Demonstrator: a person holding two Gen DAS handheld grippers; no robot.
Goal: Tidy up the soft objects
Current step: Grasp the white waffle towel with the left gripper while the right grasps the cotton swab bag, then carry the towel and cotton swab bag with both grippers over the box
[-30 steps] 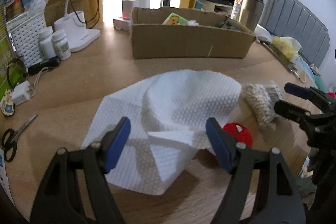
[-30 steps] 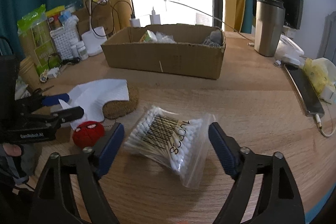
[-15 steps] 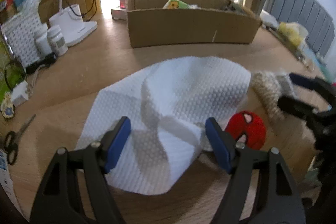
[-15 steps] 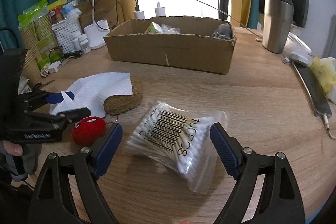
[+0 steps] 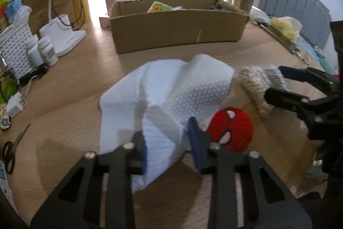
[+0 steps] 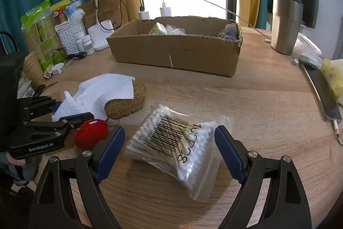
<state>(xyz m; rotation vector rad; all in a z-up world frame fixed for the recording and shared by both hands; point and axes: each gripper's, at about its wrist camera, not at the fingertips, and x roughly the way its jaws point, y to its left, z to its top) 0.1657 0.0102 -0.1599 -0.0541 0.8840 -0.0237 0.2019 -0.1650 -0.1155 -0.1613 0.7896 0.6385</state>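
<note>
Your left tool (image 5: 166, 148) has just been closing and is now clenched on the near fold of a white dimpled paper towel (image 5: 171, 89), which bunches up between the blue pads on the wooden bench (image 5: 70, 100). Your right tool (image 6: 169, 151) is released, its jaws standing wide on either side of a clear zip bag of cotton swabs (image 6: 171, 143) without pressing it.

The task looks partly done. The open brown cardboard box (image 6: 171, 53) at the back of the bench already holds a few things: a green and yellow packet, something white and a grey knitted item. Four soft things are not yet in it: the towel, the swab bag, a round red knitted ball with white spider eyes (image 5: 231, 128) just beside the towel, and a beige knitted pad (image 6: 126, 103) partly under the towel's far edge.
</note>
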